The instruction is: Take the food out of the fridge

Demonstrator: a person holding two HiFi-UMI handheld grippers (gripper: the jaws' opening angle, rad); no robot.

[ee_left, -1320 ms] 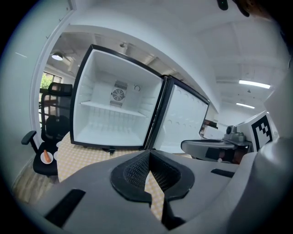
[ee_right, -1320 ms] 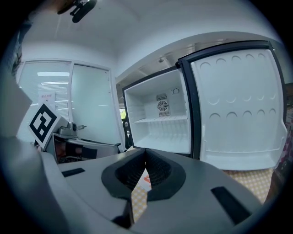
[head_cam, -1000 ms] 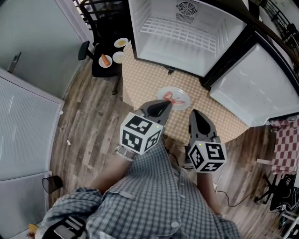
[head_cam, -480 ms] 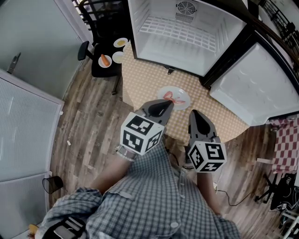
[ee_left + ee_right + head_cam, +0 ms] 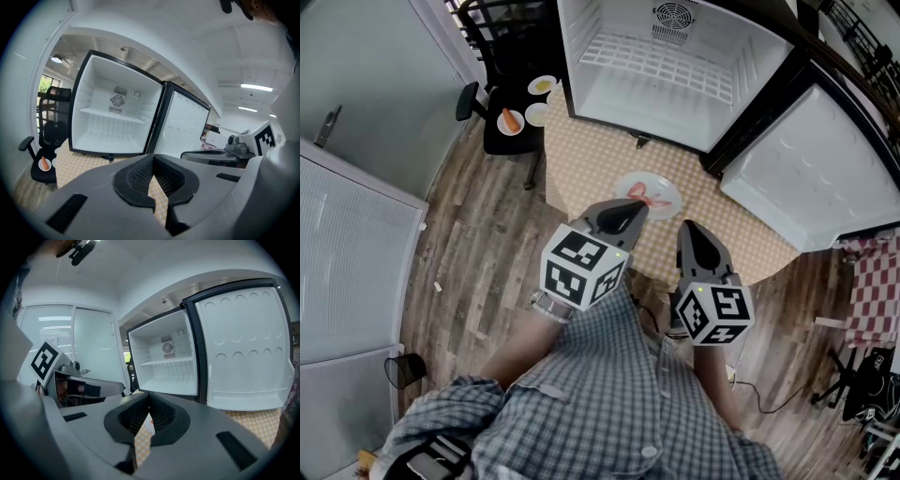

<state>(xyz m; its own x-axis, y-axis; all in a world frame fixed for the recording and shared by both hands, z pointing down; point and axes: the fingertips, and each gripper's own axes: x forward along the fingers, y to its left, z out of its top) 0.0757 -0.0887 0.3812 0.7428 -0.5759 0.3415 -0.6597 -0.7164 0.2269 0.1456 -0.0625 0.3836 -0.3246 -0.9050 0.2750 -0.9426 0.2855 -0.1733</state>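
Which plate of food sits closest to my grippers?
The plate on the checked table, holding reddish food, just ahead of the left gripper; the other plates sit on the black chair.

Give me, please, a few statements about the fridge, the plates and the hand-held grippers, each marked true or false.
1. The fridge stands with its door open. True.
2. A plate of food sits on the fridge's shelf. False: the shelf and the floor inside are bare.
3. A plate with reddish food lies on the checked table in front of the fridge. True.
4. The left hand-held gripper grips that plate. False: its jaws are shut on nothing.
5. Small plates rest on the black chair beside the table. True.
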